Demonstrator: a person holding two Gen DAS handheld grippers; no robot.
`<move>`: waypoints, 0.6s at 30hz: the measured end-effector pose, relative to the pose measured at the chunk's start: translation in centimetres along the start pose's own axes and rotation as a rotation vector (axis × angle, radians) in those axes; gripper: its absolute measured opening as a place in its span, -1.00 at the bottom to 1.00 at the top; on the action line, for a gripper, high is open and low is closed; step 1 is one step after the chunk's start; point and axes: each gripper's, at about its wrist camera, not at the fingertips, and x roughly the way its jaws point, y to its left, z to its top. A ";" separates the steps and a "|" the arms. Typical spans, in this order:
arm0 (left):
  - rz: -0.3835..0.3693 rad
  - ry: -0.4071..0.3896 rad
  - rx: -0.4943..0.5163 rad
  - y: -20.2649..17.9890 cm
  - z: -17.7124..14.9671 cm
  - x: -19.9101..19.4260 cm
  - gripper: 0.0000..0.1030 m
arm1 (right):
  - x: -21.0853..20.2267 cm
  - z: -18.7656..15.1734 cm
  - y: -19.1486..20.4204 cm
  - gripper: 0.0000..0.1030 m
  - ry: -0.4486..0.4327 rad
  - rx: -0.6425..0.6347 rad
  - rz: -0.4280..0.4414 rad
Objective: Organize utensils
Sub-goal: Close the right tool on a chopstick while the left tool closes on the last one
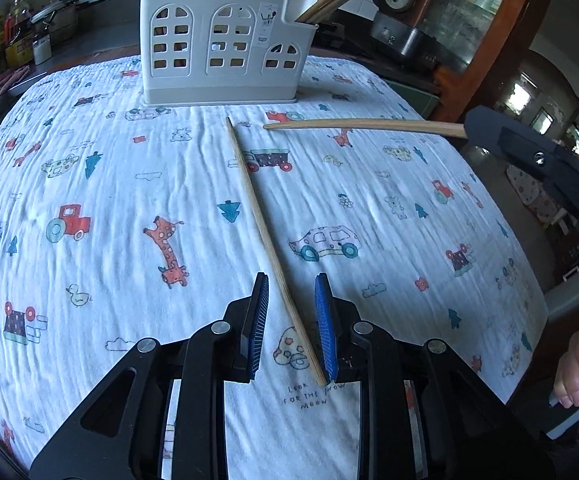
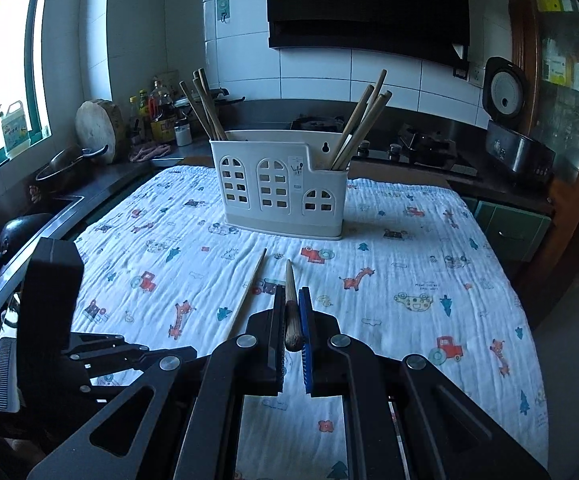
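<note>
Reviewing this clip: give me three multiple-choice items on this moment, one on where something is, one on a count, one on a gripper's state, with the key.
1. Where does the loose chopstick lie?
A. on the cloth, its near end between the left gripper's fingers
B. inside the holder
C. on the stove

2. How many chopsticks are outside the holder?
A. one
B. two
C. four

3. What is the right gripper doing?
A. standing open, holding nothing
B. shut on a chopstick
C. gripping the holder

Key: 1 A, the stick runs between the open blue pads. 2 B, one lies on the cloth, one is held. 3 B, pads clamp the stick.
</note>
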 end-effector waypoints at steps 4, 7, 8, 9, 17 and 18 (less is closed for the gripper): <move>0.015 0.023 -0.007 -0.4 0.1 1.0 -0.53 | -0.3 0.2 0.1 -0.87 -0.012 0.000 0.003; 0.030 0.034 -0.021 -0.3 0.1 1.6 -0.54 | -0.4 0.4 0.1 -0.87 -0.016 -0.004 0.003; 0.036 0.037 -0.024 -0.3 0.1 1.8 -0.54 | -0.5 0.4 0.1 -0.87 -0.018 -0.003 0.004; 0.040 0.041 -0.030 -0.3 0.1 1.9 -0.54 | -0.5 0.5 0.0 -0.87 -0.018 -0.003 0.005; 0.088 0.046 -0.027 -0.4 0.5 2.2 -0.70 | -0.7 1.0 0.0 -0.87 -0.028 -0.009 0.004; 0.092 0.048 -0.025 -0.4 0.5 2.2 -0.74 | -0.7 1.0 0.1 -0.87 -0.029 -0.010 0.004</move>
